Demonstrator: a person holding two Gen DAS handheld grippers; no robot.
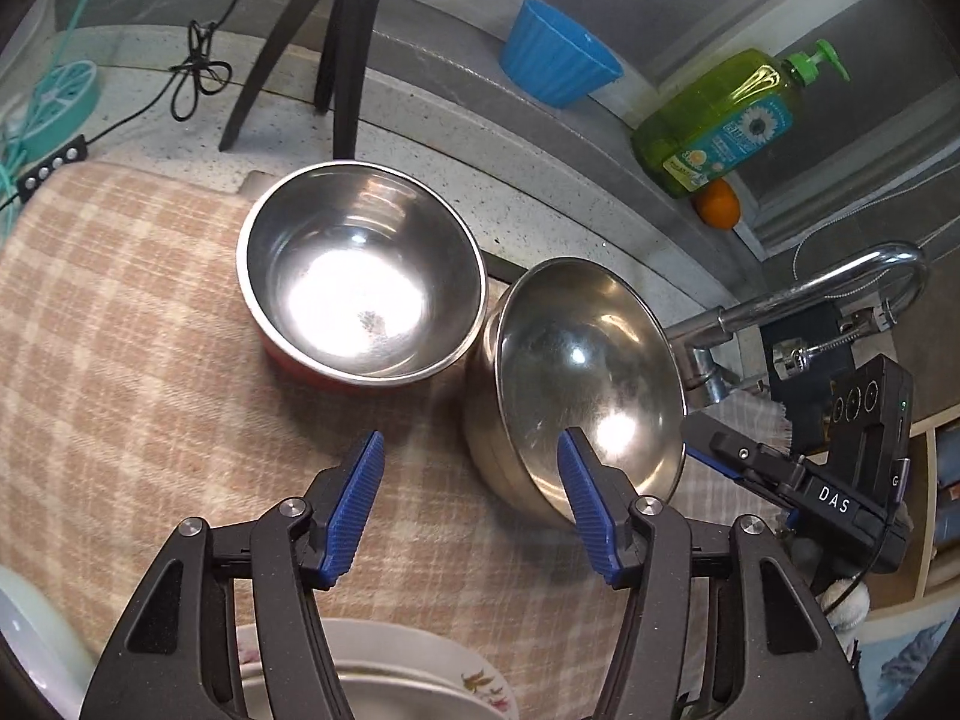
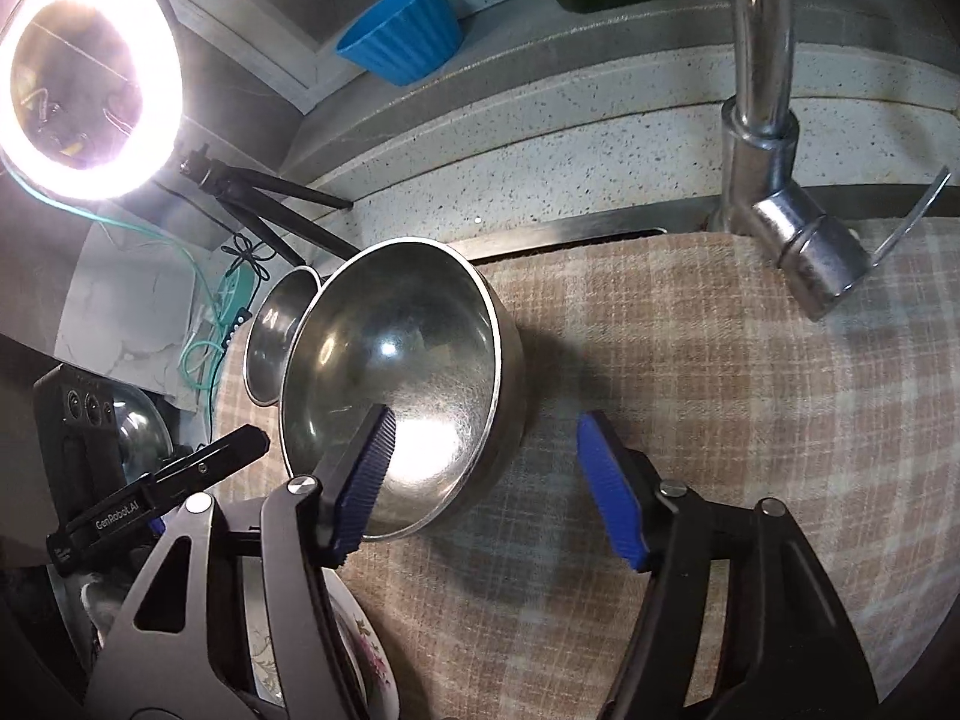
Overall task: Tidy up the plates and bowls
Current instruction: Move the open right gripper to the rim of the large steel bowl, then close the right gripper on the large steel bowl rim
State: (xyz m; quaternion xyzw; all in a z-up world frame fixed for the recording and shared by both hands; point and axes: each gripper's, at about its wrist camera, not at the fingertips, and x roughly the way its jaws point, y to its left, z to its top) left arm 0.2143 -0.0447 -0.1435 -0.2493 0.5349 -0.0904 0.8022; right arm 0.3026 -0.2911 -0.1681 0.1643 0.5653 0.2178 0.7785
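We hold both tongs spread apart, gripping nothing. Our left gripper (image 1: 471,510) hovers above the checked cloth (image 1: 120,324), near the two steel bowls. The plain steel bowl (image 1: 585,375) stands on the cloth just right of the red-sided bowl (image 1: 360,267), their rims almost touching. Our right gripper (image 2: 486,483) straddles the near wall of the plain bowl (image 2: 396,372), one pad (image 2: 369,474) over its inside. A flowered plate (image 1: 420,675) lies nearest us.

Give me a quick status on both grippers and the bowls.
Left gripper open, empty. Right gripper open, straddling the near steel bowl's rim. Red-bottomed bowl beside it. Faucet close on the right.
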